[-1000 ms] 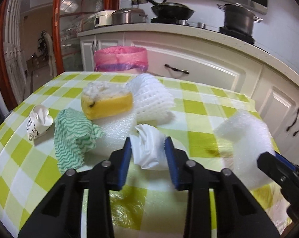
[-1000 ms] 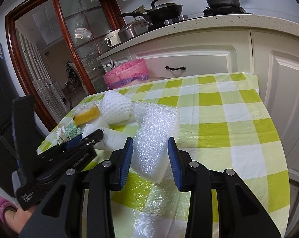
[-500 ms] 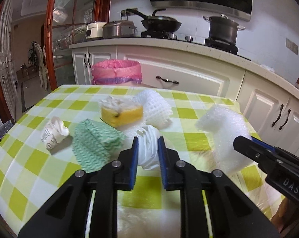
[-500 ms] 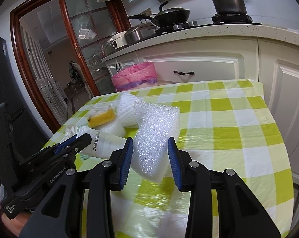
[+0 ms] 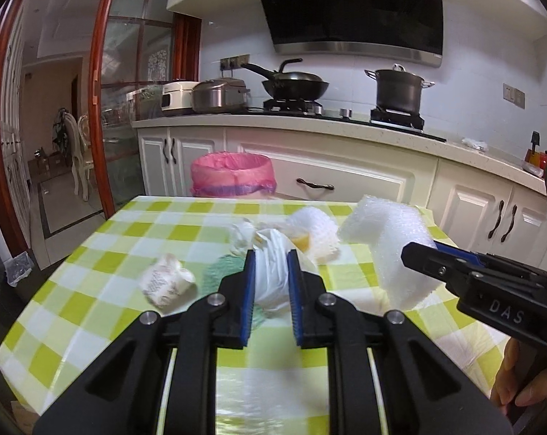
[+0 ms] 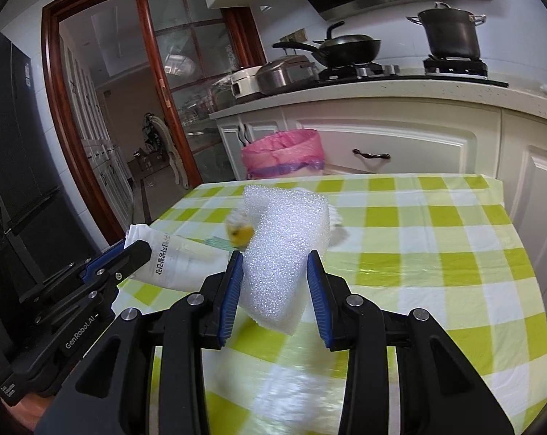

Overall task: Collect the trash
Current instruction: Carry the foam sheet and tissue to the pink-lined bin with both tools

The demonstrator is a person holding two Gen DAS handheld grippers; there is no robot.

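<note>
- The table (image 5: 92, 253) with its green check cloth fills the lower frame
- The pink-lined bin (image 5: 232, 174) stands behind its far edge, centre
- The right gripper (image 6: 275, 266) is clamped on a white foam block (image 6: 284, 239), mid-frame
- The left gripper (image 5: 269, 257) is clamped on a white wrapper (image 5: 271, 272), centre
- A crumpled cup (image 5: 166, 282) lies lower left on the cloth

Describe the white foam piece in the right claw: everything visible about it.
The foam piece is a thick white slab of bubbly packing foam, bent over at the top. The right claw is shut on its lower part, blue pads pressing both sides, holding it tilted above the green-checked tablecloth. Nothing else visibly touches it.
</note>
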